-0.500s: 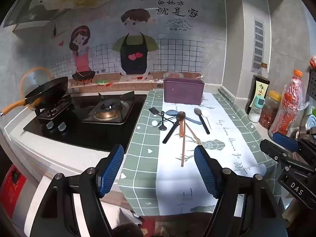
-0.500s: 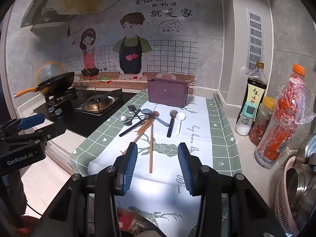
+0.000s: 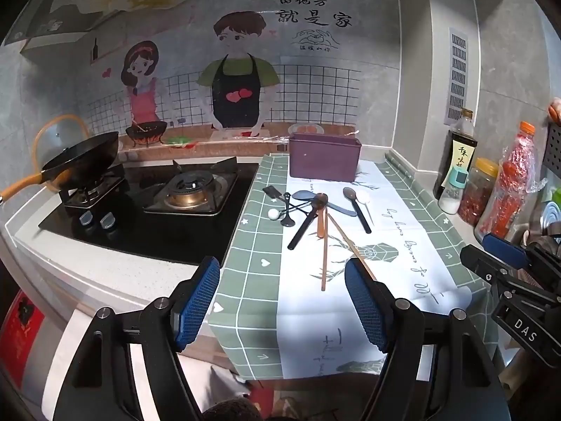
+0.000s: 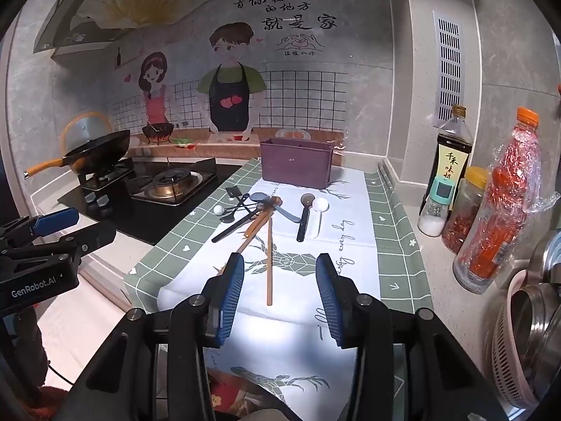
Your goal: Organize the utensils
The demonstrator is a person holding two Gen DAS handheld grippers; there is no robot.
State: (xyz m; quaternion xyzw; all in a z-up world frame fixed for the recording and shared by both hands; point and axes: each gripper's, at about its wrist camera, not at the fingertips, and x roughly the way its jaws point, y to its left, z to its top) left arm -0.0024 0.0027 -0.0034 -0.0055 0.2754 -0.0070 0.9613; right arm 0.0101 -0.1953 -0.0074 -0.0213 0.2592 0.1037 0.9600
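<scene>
The right tool [image 4: 279,294] stands with its blue ribbed pads apart and nothing between them, hovering over the near edge of the worktop [image 4: 389,266]; the left tool [image 3: 282,301] is spread wider and is likewise empty

Just beyond the right tool lies a pair of long thin wooden chopsticks [image 4: 269,259], their near ends free on the white cloth, their far ends running into the heap of dark plastic spoons and small spatulas [image 4: 252,207]; a dark brown spoon [image 4: 304,215] lies a little to the right

At the far end stands the purple rectangular plastic utensil box [image 4: 296,166]

The chopsticks look light, stiff and slippery, likely to roll; best pinched across the shaft near the free end, clear of the tangle
</scene>
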